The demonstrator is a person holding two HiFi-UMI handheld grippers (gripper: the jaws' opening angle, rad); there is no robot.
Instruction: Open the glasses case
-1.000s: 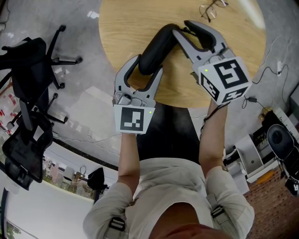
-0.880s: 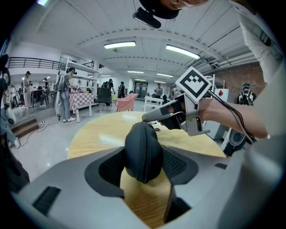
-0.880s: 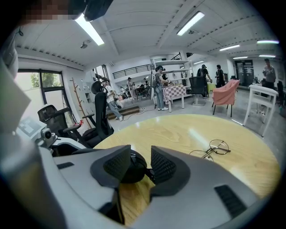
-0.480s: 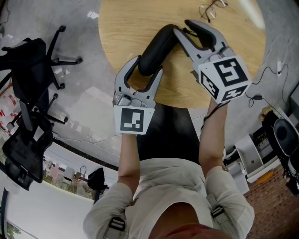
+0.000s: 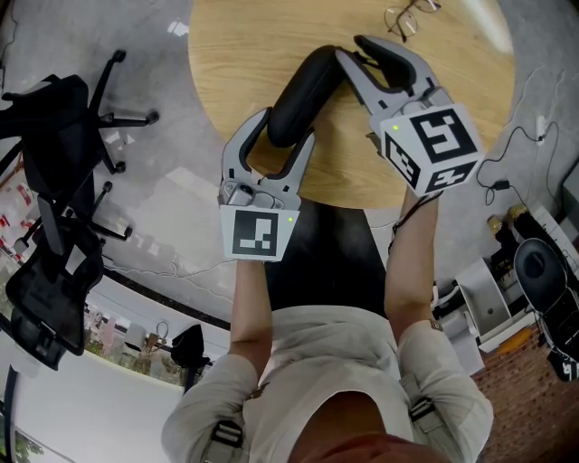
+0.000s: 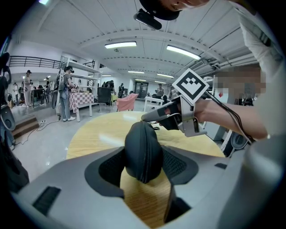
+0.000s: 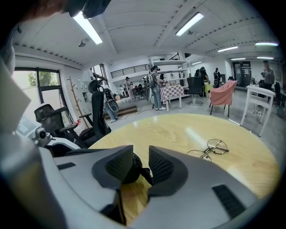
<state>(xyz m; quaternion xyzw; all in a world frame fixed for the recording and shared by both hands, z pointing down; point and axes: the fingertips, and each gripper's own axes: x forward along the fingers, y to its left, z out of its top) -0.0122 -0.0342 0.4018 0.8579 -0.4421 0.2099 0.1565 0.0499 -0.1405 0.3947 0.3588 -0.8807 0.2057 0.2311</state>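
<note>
A black zipped glasses case (image 5: 303,90) lies slanted on the round wooden table (image 5: 235,54). My left gripper (image 5: 289,127) is shut on the case's near end, and in the left gripper view both pads press its sides (image 6: 143,152). My right gripper (image 5: 351,50) is at the case's far end. Its jaws have just been closing. In the right gripper view the case's rounded end (image 7: 129,167) and its zipper pull (image 7: 145,172) sit in the narrow gap of the right gripper (image 7: 141,152); the pads do not clearly press on them.
A pair of thin-rimmed glasses (image 5: 409,16) lies on the table beyond the right gripper, and the glasses (image 7: 209,149) show to the right of its jaws. A black office chair (image 5: 54,172) stands on the floor to the left. Boxes and cables lie at the right.
The right gripper's jaws have drawn a little closer together round the case's far end. The left gripper and the case have stayed put.
</note>
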